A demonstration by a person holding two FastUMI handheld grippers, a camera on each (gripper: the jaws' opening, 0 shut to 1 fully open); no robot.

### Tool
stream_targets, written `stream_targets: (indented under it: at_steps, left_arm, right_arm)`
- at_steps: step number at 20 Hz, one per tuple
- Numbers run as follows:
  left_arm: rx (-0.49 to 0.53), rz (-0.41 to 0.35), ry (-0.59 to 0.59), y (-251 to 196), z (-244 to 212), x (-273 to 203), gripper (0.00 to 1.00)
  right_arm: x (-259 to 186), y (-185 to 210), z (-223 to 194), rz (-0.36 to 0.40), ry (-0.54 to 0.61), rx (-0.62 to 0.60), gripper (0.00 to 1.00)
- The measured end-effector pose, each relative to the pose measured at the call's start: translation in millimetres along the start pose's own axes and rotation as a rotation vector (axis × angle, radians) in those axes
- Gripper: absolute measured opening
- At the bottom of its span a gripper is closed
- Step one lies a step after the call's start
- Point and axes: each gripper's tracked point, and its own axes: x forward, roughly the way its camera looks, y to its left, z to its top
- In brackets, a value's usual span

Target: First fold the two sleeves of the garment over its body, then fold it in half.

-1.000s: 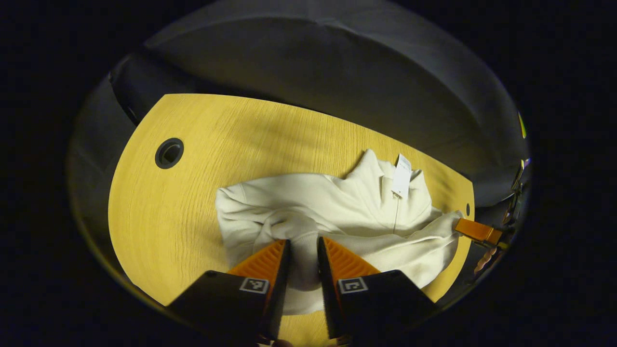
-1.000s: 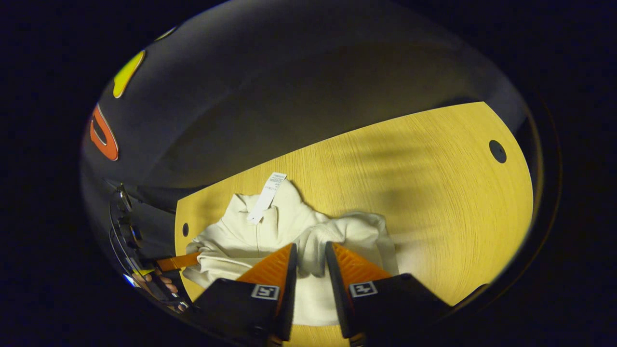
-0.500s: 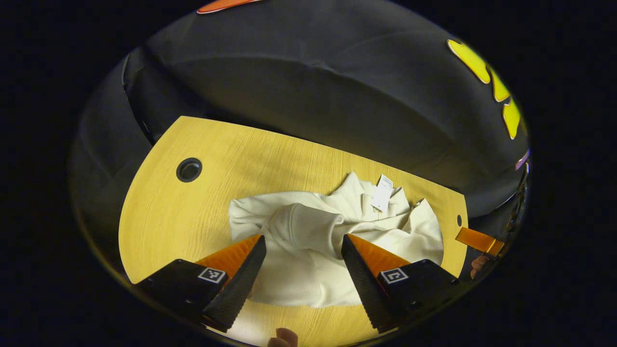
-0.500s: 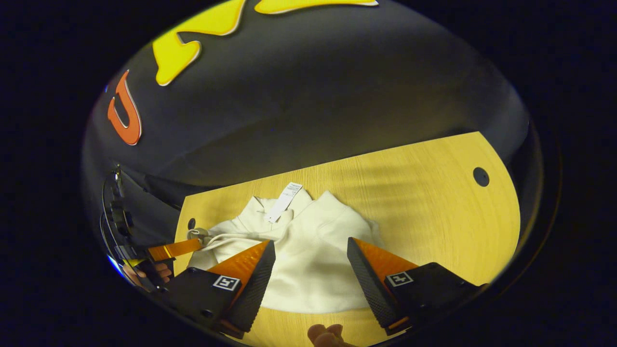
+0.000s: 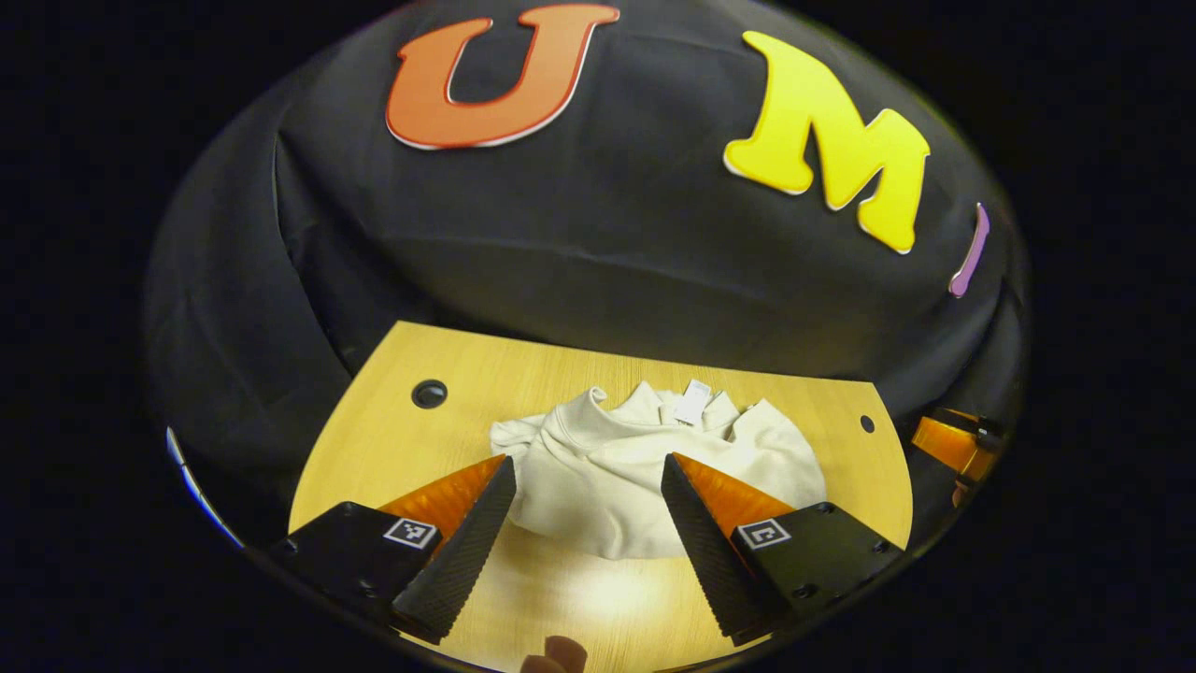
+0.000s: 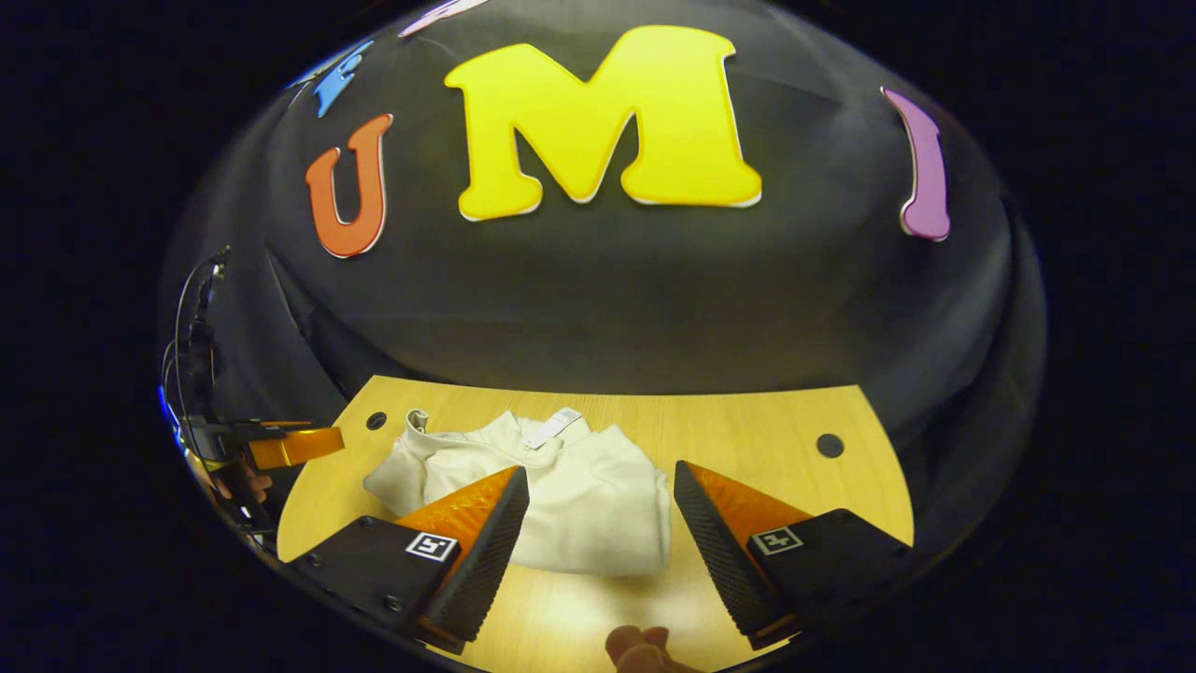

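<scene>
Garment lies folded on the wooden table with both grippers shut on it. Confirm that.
Not quite. The garment does lie folded on the wooden table, but both grippers are open and clear of it: the left gripper in the left gripper view, the right gripper in the right gripper view.

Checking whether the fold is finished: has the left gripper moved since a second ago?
Yes. The left gripper opened and drew back from the garment, which now looks smaller against the table.
</scene>
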Motion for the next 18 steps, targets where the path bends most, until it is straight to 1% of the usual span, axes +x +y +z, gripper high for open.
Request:
stream_targets:
  at_steps: [2, 6, 9, 13, 15, 18]
  left_arm:
    - [0.022, 0.012, -0.085, 0.4, 5.8, -29.8, 1.00]
    - [0.051, 0.027, -0.207, -7.8, 17.4, -86.8, 1.00]
    - [0.052, 0.028, -0.271, -6.8, 15.3, -130.8, 1.00]
    - [0.071, 0.075, -0.334, 2.4, -2.7, -182.7, 0.99]
    - [0.104, 0.111, -0.367, 9.8, -10.8, -201.1, 0.99]
    - [0.124, 0.125, -0.412, 8.4, -16.6, -226.1, 0.99]
  right_arm:
    - [-27.1, -3.0, 2.4, -0.016, -0.044, 0.008, 0.98]
    - [-83.3, -10.4, 6.1, -0.025, -0.131, 0.030, 0.98]
    - [-128.0, -18.0, 12.7, -0.032, -0.214, 0.032, 0.98]
    - [-180.2, -23.5, 11.5, -0.083, -0.308, 0.001, 0.97]
    - [-198.1, -17.5, 8.5, -0.091, -0.345, -0.009, 0.98]
    - [-213.0, -5.3, 4.6, -0.113, -0.395, -0.053, 0.97]
